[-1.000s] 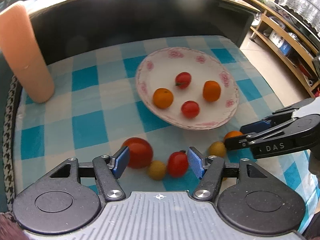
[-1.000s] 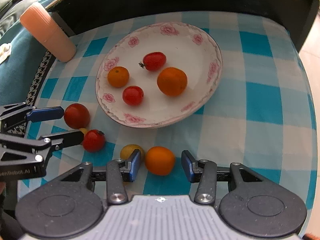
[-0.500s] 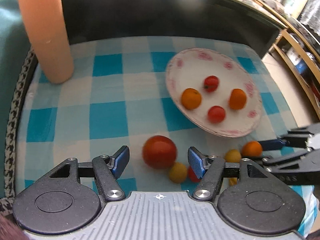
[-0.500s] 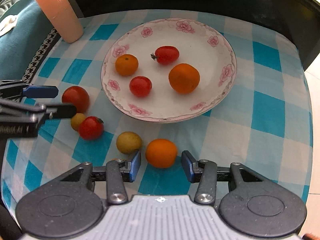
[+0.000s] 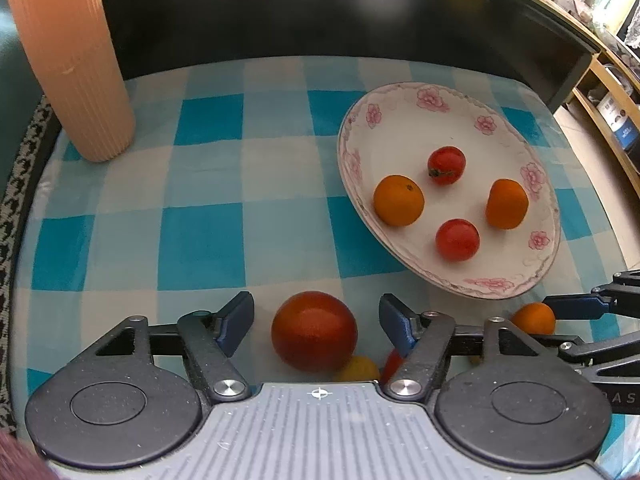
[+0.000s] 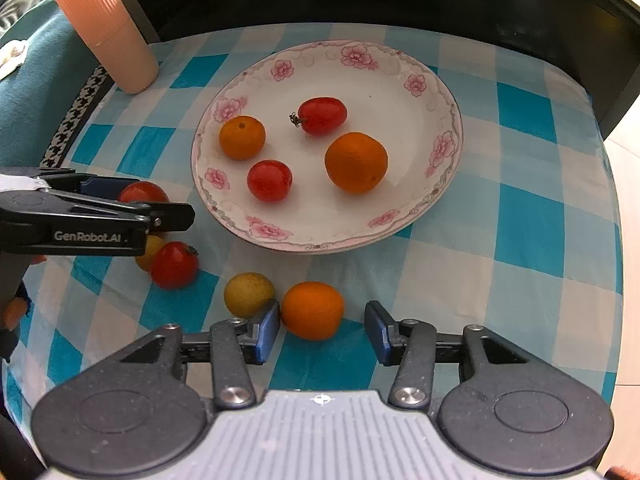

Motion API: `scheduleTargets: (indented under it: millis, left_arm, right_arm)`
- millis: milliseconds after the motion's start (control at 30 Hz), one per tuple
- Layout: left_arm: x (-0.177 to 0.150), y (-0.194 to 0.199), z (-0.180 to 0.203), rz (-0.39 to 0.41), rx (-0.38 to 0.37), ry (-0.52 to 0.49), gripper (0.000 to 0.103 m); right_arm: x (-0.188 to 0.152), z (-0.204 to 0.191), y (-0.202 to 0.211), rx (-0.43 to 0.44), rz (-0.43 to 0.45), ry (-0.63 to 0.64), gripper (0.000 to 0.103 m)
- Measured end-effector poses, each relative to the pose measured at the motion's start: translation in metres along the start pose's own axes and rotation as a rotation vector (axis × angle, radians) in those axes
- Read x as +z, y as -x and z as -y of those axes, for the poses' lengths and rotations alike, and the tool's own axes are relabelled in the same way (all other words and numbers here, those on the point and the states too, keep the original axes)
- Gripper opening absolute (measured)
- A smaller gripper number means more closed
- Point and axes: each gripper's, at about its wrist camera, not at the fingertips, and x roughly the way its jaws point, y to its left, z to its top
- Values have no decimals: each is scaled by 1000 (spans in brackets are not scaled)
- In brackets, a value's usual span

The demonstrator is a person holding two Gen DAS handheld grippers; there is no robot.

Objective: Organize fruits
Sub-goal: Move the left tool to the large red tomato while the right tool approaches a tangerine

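- We are at the picking-up step, as we read it: four fruits already lie on the flowered plate [image 6: 448, 92], and five more wait on the checked tablecloth [image 6: 532, 216] between the plate and the cloth's near edge.
- Our left gripper [image 5: 316, 320] hangs over the big red tomato [image 5: 314, 330], which sits between the two blue pads. Its jaws stand apart with a gap on either side, so nothing is gripped yet.
- Our right gripper [image 6: 322, 326] straddles the loose orange [image 6: 312, 310]. The orange lies against or just beside the left pad and well clear of the right one; the jaws are opening, and the fruit rests on the cloth, not held.
- Just beside the orange lies a yellow-green fruit [image 6: 249, 294], close to that same left pad. Nearer the cloth's left edge a small red tomato [image 6: 175, 264] touches a small yellow fruit [image 6: 151, 251], both right by the big tomato.
- Next, we judge, each gripper should centre on its fruit, sink a little, then close gently; the fruits look round and soft, so a hard squeeze could bruise them or pop them out.
- The right pad nearest the yellow-green fruit risks nudging it away as it closes.
- The peach ribbed cup [image 5: 68, 60] at the far left corner stands well apart from the work.
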Motion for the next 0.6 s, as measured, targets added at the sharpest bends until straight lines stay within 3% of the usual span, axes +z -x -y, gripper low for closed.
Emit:
scheduleTargets:
  millis: [133,233,333,600]
  left_arm:
    - [-3,3,3,5,44,-30,61]
    - [-3,5,2,5,23,-23,51]
    - [-4,7,5,2,34,-43,51]
    - [-6,7,-1,-7,49,-39,51]
  right_arm:
    - [-1,-5,-1,-22,19,12,61]
    - [-3,-14,-2,-67,30,59,57]
    - [-4,-16,-1,-96,36,67,47]
    - [-7,-6,6,-101,45,27,47]
